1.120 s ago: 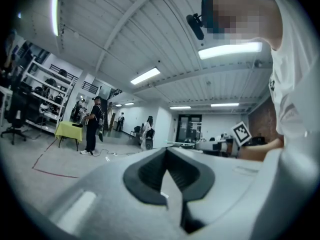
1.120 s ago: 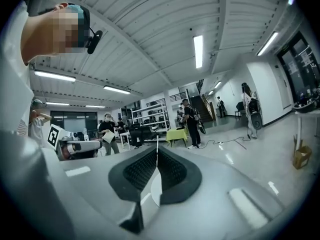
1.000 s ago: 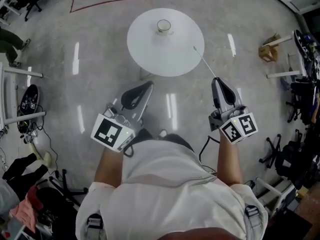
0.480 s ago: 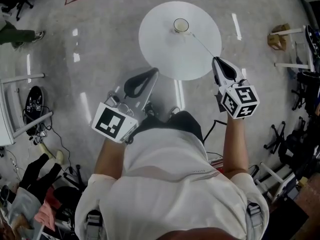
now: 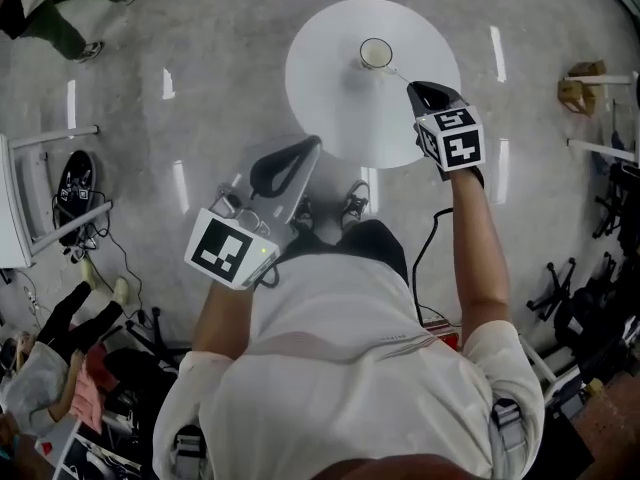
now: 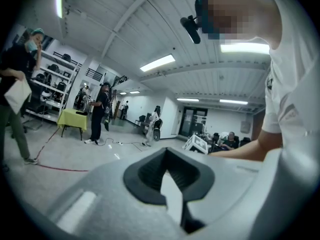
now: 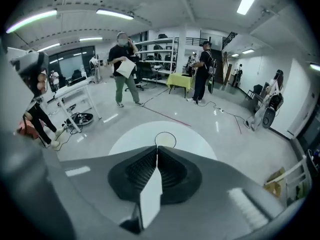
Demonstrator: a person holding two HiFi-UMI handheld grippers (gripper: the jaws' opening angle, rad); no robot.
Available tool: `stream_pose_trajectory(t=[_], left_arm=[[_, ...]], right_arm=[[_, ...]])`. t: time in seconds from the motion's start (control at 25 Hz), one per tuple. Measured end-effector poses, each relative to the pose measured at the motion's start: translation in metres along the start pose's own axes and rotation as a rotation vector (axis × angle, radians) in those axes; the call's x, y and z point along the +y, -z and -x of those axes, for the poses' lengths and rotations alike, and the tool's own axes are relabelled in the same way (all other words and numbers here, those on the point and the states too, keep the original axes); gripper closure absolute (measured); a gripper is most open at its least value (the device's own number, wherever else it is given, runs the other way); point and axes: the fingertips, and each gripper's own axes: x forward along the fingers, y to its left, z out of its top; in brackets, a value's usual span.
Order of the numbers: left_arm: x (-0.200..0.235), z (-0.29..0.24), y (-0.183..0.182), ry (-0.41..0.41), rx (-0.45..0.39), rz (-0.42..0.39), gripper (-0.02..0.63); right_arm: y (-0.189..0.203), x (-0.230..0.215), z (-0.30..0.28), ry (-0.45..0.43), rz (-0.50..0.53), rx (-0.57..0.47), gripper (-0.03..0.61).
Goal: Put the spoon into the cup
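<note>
A small white cup stands near the far side of the round white table. My right gripper hangs over the table's right part, shut on the thin metal spoon. The spoon's far end reaches the cup's rim. In the right gripper view the cup sits just beyond the closed tips of the right gripper, and the spoon itself is barely visible there. My left gripper is held low at the table's near edge, shut on nothing. The left gripper view shows only the left gripper and the room.
A person in green trousers stands at the far left. A white frame and a cabled device lie on the floor to the left. A wooden stool and office chairs stand to the right.
My right gripper has travelled forward and left over the table, bringing the spoon's end from beside the table to the cup's rim. The left gripper has barely moved.
</note>
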Motion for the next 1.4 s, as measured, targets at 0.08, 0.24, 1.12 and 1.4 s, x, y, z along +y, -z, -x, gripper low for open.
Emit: stream_pose_trajectory(t=[0.08, 0.24, 1.12, 1.4], left_arm=[[0.005, -0.006, 0.003, -0.016, 0.005, -0.001, 0.612], [0.013, -0.016, 0.008, -0.042, 0.013, 0.021, 0.612], [0.032, -0.03, 0.013, -0.072, 0.015, 0.02, 0.612], [0.033, -0.019, 0.009, -0.077, 0.0, 0.018, 0.612]], right_arm=[[0.004, -0.009, -0.02, -0.01, 0.006, 0.03, 0.566], [0.014, -0.018, -0.053, -0.028, 0.014, 0.094, 0.566], [0.019, -0.026, -0.114, -0.063, 0.04, 0.129, 0.492], [0.01, -0.019, -0.095, -0.03, 0.011, 0.069, 0.508]])
